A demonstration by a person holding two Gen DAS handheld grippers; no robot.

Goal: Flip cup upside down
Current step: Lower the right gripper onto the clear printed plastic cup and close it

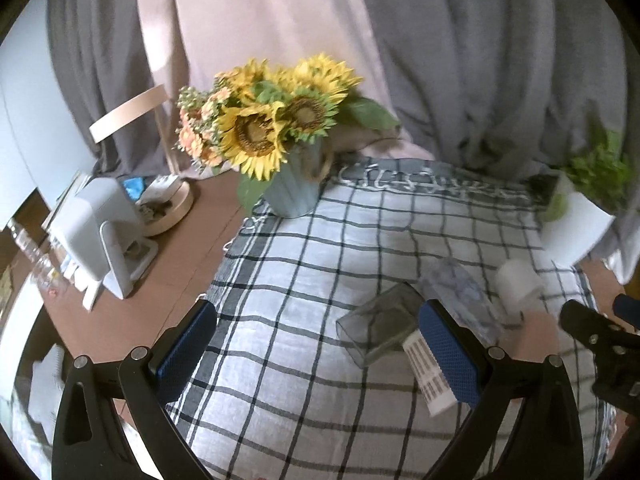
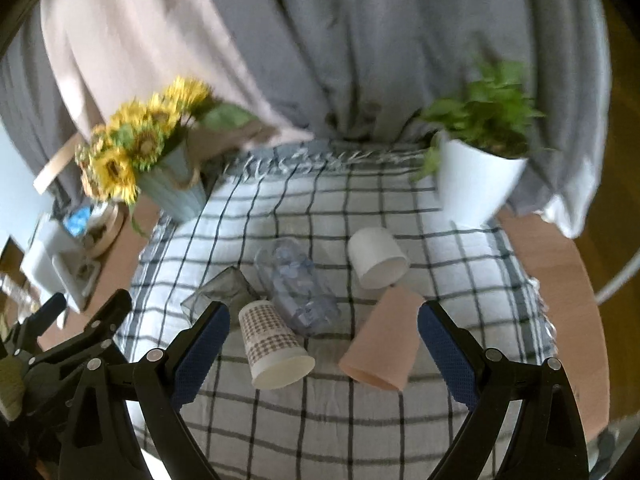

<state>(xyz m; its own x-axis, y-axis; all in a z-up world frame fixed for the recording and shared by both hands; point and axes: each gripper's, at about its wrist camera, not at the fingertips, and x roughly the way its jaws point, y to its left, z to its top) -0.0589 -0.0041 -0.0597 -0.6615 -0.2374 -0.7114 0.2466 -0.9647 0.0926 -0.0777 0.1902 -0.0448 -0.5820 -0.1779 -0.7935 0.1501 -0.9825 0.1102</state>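
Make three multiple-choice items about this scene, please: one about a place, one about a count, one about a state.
1. Where does the sunflower vase stand?
A. at the far left corner of the checked cloth
B. beside the white plant pot
C. on the floor

2. How many cups lie on the cloth?
A. two
B. three
C. five

3. How are the right tool jaws?
A. shut on a cup
B. open, holding nothing
C. shut on nothing

Answers:
1 A: the vase sits at the cloth's far left edge.
2 C: grey cup, clear cup, patterned cup, white cup, pink cup, all on their sides.
3 B: the blue pads stand wide apart, none touching a cup.
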